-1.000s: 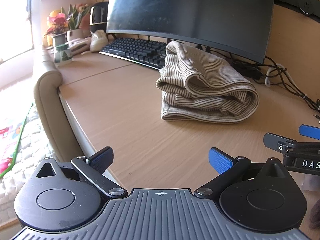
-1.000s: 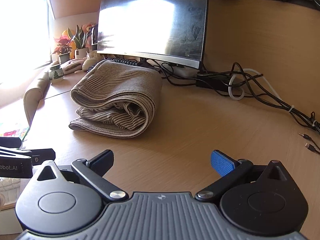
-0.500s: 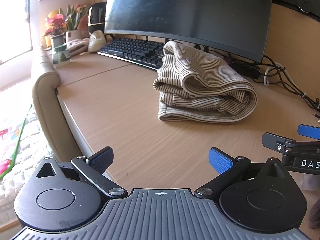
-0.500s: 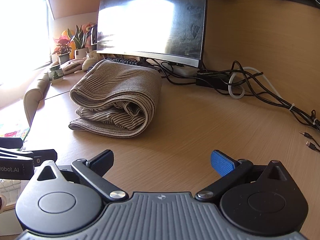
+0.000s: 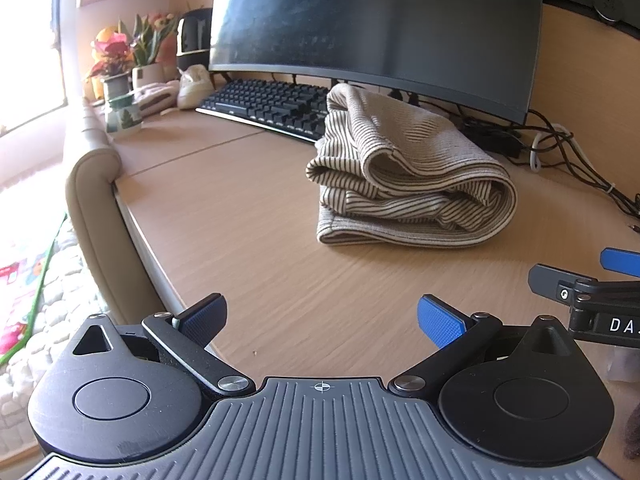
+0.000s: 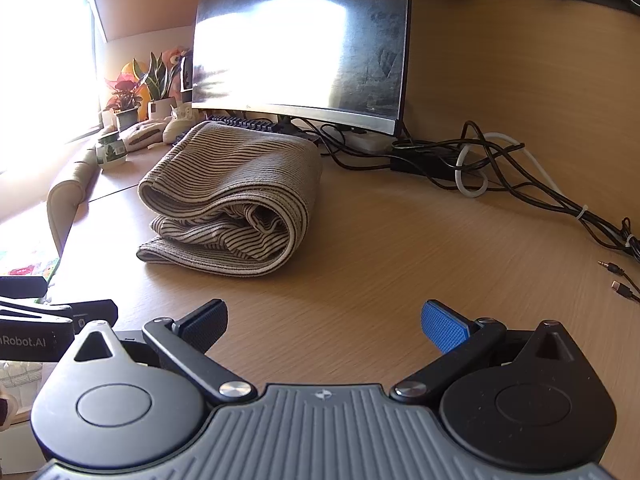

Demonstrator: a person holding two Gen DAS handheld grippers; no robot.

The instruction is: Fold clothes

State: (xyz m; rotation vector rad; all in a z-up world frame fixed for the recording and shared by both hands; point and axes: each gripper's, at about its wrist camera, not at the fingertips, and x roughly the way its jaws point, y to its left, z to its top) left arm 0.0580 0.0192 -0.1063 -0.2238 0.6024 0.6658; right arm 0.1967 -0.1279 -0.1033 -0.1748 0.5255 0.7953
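Note:
A beige garment with thin dark stripes (image 5: 412, 176) lies folded in a thick bundle on the wooden desk (image 5: 256, 216), in front of the monitor; its rolled edge faces me in the right wrist view (image 6: 236, 204). My left gripper (image 5: 322, 318) hovers open over the desk's near edge, well short of the bundle, nothing between its blue pads. My right gripper (image 6: 324, 320) is also open and empty, near the front of the desk, to the right of the bundle. Part of the right gripper (image 5: 592, 296) shows at the left view's right edge.
A dark curved monitor (image 5: 376, 28) and a black keyboard (image 5: 268, 104) stand behind the garment. Potted plants (image 5: 120, 64) and a mug (image 5: 124, 114) sit at the far left. Tangled cables (image 6: 500, 172) run along the back right; two loose plugs (image 6: 618, 280) lie at the right.
Both grippers have drifted only slightly; the folded garment lies where it was. Both stay open and empty.

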